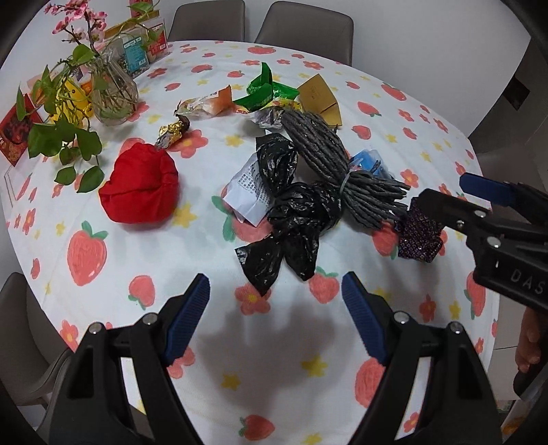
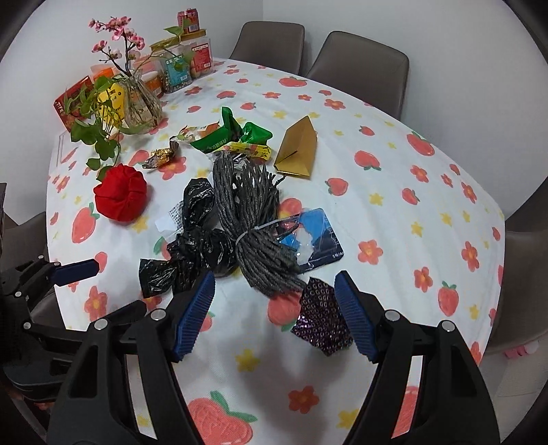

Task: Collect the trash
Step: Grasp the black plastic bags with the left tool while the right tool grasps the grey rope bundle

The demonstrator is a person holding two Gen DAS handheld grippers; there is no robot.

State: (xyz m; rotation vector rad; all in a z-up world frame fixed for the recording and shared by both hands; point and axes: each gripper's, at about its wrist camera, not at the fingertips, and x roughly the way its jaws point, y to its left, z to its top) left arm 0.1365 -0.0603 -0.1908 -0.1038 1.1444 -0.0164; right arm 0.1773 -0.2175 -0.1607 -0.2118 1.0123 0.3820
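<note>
Trash lies on the strawberry-print tablecloth (image 1: 144, 246): a crumpled black plastic bag (image 1: 291, 219) (image 2: 198, 246), a grey rope bundle (image 1: 328, 154) (image 2: 250, 212), a white receipt (image 1: 246, 191), a dark patterned wrapper (image 1: 419, 236) (image 2: 322, 315), blue packaging (image 2: 315, 232), green wrappers (image 1: 267, 90) (image 2: 233, 133), a gold foil wrapper (image 1: 171, 131) and a gold box (image 1: 322, 99) (image 2: 298, 149). My left gripper (image 1: 275, 304) is open, just short of the black bag. My right gripper (image 2: 274, 308) is open, its right finger beside the patterned wrapper; it also shows in the left wrist view (image 1: 445, 202).
A red cloth bundle (image 1: 140, 185) (image 2: 120, 193) lies left. A glass vase with plants (image 1: 113, 92) (image 2: 140, 102) and snack boxes (image 2: 185, 65) stand at the far left. Grey chairs (image 1: 304, 30) (image 2: 359, 65) ring the table.
</note>
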